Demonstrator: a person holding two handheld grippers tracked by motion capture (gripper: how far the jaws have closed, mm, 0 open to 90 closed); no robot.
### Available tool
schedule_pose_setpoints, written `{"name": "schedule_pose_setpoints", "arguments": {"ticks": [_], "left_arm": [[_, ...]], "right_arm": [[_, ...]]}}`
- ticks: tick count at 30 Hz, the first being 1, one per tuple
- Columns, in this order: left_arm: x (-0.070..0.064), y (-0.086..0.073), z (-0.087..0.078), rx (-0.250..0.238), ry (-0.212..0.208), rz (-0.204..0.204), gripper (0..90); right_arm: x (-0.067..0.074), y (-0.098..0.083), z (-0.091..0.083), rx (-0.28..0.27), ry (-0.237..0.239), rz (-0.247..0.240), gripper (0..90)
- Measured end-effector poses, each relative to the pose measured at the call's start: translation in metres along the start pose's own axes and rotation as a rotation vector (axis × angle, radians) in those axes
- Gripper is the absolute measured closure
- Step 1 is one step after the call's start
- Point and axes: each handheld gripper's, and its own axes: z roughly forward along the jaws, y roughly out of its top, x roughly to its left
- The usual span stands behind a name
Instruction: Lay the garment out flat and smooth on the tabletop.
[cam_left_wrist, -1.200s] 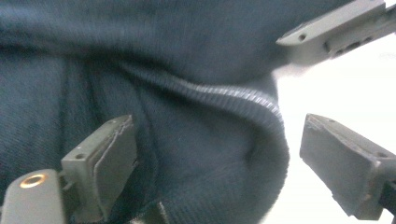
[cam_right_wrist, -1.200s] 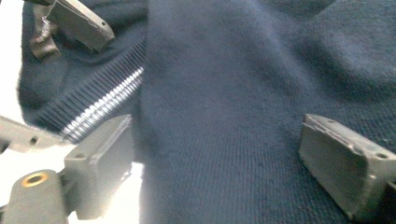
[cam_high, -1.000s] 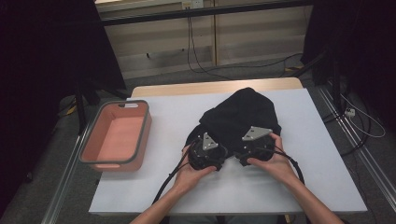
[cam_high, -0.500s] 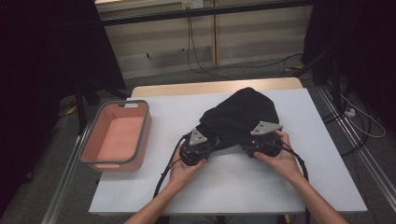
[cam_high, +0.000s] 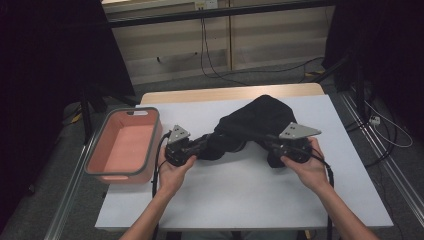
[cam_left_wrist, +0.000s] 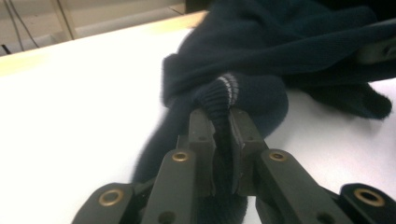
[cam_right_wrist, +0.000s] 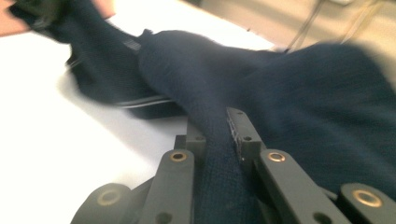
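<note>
A dark navy knitted garment (cam_high: 260, 117) lies bunched on the white table (cam_high: 240, 190). My left gripper (cam_high: 204, 145) points right and grips its left end. In the left gripper view, the jaws (cam_left_wrist: 223, 121) have just closed and are shut on a ribbed cuff (cam_left_wrist: 224, 93) with pale stripes. My right gripper (cam_high: 274, 146) points left at the garment's right side. Its jaws (cam_right_wrist: 217, 128) have just closed on a fold of the knit (cam_right_wrist: 219, 186), which runs up between them. The cloth hangs stretched between the two grippers.
A salmon bin with a grey rim (cam_high: 152, 140) stands at the table's left edge, close to my left hand. Bare white tabletop spreads in front of the garment. Metal rails flank the table, and cables (cam_high: 210, 60) lie on the floor behind.
Both pairs of jaws closed on the garment. My hands rose and moved apart, the left going left and the right going right, pulling the cloth out between them.
</note>
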Motion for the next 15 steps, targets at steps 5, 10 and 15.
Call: {"name": "schedule_pose_setpoints", "arguments": {"ticks": [5, 10, 15], "left_arm": [[0.007, 0.006, -0.01, -0.028, 0.021, -0.017, 81.7], [0.013, 0.005, -0.012, -0.025, -0.001, -0.032, 81.5], [0.003, -0.006, 0.002, 0.038, -0.045, 0.003, 78.7]], "right_arm": [[-0.031, 0.002, -0.02, -0.046, -0.118, 0.032, 82.1], [-0.052, -0.008, -0.025, -0.035, -0.142, 0.082, 74.9], [-0.049, -0.018, -0.006, 0.055, -0.101, 0.102, 37.7]]}}
